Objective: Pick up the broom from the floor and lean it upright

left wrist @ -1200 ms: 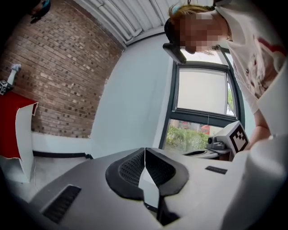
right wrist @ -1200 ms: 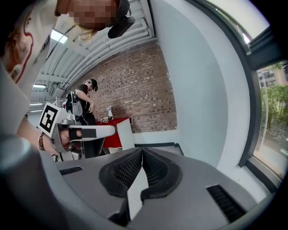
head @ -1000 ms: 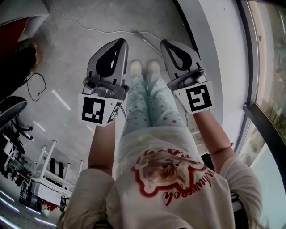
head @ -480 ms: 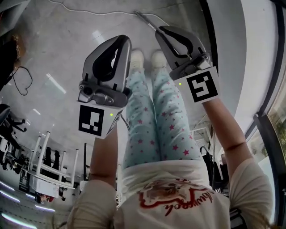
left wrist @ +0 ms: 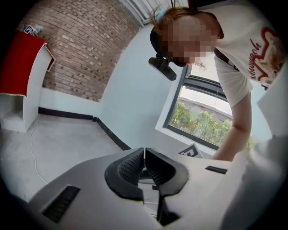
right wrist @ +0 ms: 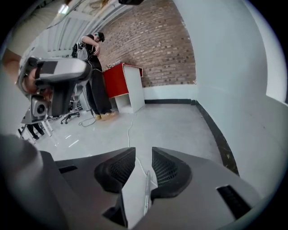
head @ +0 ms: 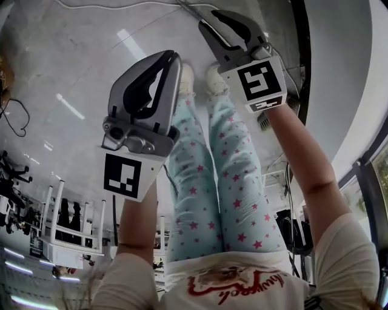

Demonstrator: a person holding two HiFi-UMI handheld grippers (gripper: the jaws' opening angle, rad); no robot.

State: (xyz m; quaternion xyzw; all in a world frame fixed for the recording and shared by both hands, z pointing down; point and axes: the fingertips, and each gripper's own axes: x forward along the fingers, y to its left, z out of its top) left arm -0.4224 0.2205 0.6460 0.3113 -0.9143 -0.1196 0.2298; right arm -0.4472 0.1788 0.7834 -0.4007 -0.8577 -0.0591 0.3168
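The broom shows only as a thin metal handle [head: 193, 9] lying on the grey floor at the top of the head view. My right gripper [head: 211, 19] reaches down close by it. In the right gripper view the handle [right wrist: 146, 193] shows through the gap of my right gripper [right wrist: 143, 152], on the floor beyond. Its jaws have just been opening and the pads touch nothing. My left gripper [head: 175, 58] hangs lower left of it, shut and empty; its pads meet in the left gripper view [left wrist: 144, 150]. The broom's head is out of sight.
A white cable [right wrist: 130, 130] runs over the floor toward a red-and-white cabinet [right wrist: 123, 85], where a person [right wrist: 94, 76] stands. A white wall with black skirting [right wrist: 216, 130] closes the right side. The holder's shoes [head: 188, 75] stand between the grippers. A white rack [head: 66, 230] is lower left.
The person has bent further forward and both grippers have sunk toward the floor. The right gripper has reached farther up the picture, next to the handle.
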